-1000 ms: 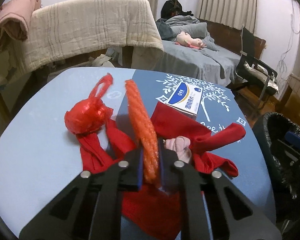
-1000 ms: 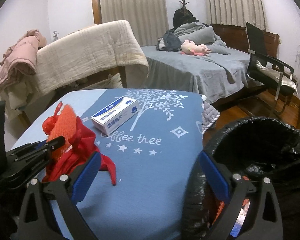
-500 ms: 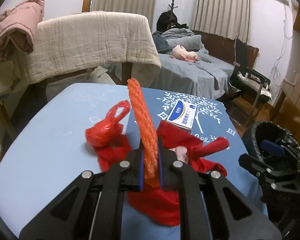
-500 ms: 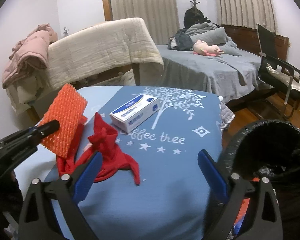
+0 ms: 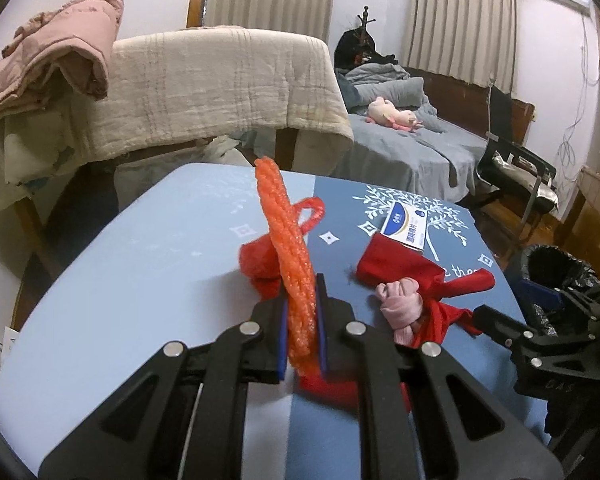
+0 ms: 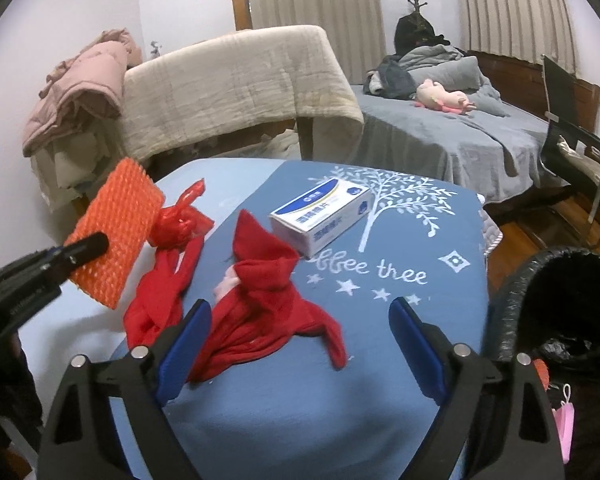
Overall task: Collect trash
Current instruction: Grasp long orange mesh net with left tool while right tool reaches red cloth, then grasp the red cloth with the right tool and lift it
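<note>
My left gripper is shut on an orange foam net sleeve and holds it up above the blue table; the sleeve also shows in the right wrist view. A red plastic bag, a red cloth with a pink sock and a white-blue box lie on the table. My right gripper is open and empty above the table's front edge, near the red cloth. A black-lined trash bin stands at the right.
A chair draped with a beige blanket stands behind the table. A bed is at the back right, a black chair beside it. A pink mask hangs at the bin's side.
My left gripper has lifted the orange sleeve higher off the table and drawn back. My right gripper has shifted left toward the red cloth, still open.
</note>
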Demonstrator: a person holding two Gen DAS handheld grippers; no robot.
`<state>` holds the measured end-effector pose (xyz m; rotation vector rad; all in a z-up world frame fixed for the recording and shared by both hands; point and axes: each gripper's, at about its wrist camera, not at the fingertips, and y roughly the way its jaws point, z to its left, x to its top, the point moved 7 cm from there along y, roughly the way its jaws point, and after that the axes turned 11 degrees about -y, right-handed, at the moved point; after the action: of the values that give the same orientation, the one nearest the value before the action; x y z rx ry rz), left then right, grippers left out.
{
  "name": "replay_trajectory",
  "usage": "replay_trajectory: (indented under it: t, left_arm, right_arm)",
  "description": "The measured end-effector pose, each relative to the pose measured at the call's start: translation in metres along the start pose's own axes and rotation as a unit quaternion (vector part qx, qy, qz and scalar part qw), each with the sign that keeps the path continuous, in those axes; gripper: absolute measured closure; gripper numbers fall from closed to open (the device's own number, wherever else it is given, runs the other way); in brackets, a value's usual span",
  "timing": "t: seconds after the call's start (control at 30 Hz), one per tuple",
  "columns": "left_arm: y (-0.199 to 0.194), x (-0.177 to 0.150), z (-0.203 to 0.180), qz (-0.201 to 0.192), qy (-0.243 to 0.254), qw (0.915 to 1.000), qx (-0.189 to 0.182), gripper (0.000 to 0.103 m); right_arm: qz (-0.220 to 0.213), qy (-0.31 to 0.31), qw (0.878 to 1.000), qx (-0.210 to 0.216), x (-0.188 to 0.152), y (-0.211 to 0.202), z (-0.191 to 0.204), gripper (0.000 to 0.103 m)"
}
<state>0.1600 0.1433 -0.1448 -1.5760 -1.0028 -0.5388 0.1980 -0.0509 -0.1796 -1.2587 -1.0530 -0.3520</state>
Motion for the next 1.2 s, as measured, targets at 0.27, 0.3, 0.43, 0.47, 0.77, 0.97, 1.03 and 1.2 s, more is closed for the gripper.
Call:
replay_trajectory:
  t: [0.27, 0.3, 0.43, 0.47, 0.77, 0.97, 1.03, 1.2]
  left_arm:
    - [-0.002, -0.011, 0.015, 0.009, 0.003, 0.9998, 0.015, 0.093]
    - [-0.003, -0.012, 0.018, 0.010, 0.001, 0.9998, 0.018, 0.093]
    - [-0.006, -0.015, 0.029, 0.011, -0.001, 0.9996, 0.027, 0.093]
    - [-0.006, -0.014, 0.032, 0.011, -0.002, 0.9995, 0.030, 0.093]
    - [-0.013, -0.022, 0.058, 0.015, -0.009, 0.9986, 0.051, 0.093]
    - [-0.012, -0.025, 0.069, 0.021, -0.018, 0.9980, 0.056, 0.093]
    - [-0.012, -0.024, 0.071, 0.021, -0.019, 0.9979, 0.057, 0.093]
    - [-0.011, -0.024, 0.078, 0.024, -0.023, 0.9975, 0.063, 0.093]
  right_arm:
    - [0.002, -0.002, 1.000, 0.010, -0.002, -0.003, 0.015, 0.019]
    - [-0.002, -0.003, 1.000, 0.012, -0.001, -0.005, 0.018, 0.021]
    - [-0.010, -0.010, 0.999, 0.030, 0.006, -0.008, 0.032, 0.026]
    - [-0.012, -0.013, 0.999, 0.037, 0.008, -0.009, 0.037, 0.027]
    - [0.000, -0.034, 0.996, 0.084, 0.007, 0.002, 0.080, 0.034]
    - [0.028, -0.053, 0.994, 0.096, -0.001, 0.021, 0.102, 0.041]
    - [0.035, -0.059, 0.993, 0.100, -0.001, 0.027, 0.108, 0.043]
    - [0.064, -0.066, 0.990, 0.107, -0.008, 0.045, 0.116, 0.051]
